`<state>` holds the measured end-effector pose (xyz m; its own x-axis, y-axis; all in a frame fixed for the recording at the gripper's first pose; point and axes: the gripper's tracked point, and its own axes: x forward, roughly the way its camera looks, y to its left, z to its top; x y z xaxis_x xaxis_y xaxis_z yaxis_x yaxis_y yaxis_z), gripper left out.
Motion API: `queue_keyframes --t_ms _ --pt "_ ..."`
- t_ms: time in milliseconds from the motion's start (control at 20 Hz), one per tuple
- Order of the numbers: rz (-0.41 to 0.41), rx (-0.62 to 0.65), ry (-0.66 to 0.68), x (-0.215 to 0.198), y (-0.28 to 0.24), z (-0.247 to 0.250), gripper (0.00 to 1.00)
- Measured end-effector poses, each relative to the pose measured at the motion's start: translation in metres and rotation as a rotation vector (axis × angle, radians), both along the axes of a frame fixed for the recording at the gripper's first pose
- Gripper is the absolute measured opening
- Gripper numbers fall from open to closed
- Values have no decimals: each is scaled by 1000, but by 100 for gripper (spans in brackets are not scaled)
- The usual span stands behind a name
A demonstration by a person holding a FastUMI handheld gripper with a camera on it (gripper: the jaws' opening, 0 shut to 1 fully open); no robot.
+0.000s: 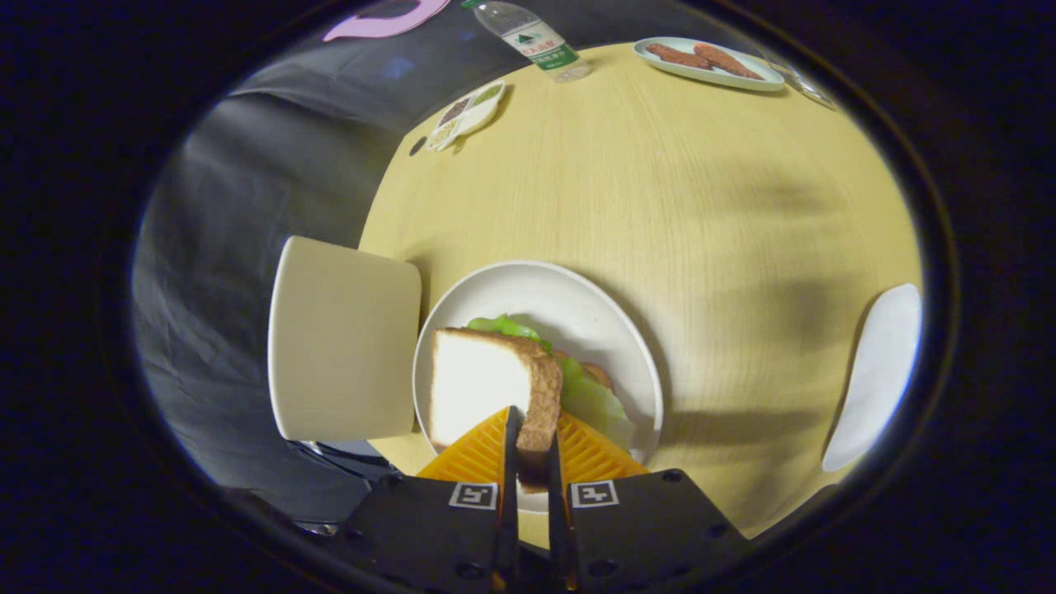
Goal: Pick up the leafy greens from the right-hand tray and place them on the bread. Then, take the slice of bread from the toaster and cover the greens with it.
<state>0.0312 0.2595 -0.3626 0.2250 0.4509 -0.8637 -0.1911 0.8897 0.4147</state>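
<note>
Gripper view, lower centre: the gripper [532, 445] is clamped on the bread slice [487, 388] by its crust edge, above greens [590, 396] on the plate [569, 289]. Light, soft, crushable; the edge grip suits.

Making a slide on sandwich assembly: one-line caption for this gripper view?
Gripper holds a bread slice on edge over greens on the plate.
</note>
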Motion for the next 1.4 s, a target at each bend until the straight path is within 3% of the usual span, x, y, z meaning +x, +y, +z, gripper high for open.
queue_keyframes --t_ms 200,350,650,850,1400 --pt "38 -77 -133 2 -3 0 18" --pt "60 -149 -236 3 -8 4 31" --pt "77 -292 -463 8 -30 16 73" --pt "41 -234 -620 10 -31 55 100" --pt "-320 -217 -1065 17 -141 233 99"
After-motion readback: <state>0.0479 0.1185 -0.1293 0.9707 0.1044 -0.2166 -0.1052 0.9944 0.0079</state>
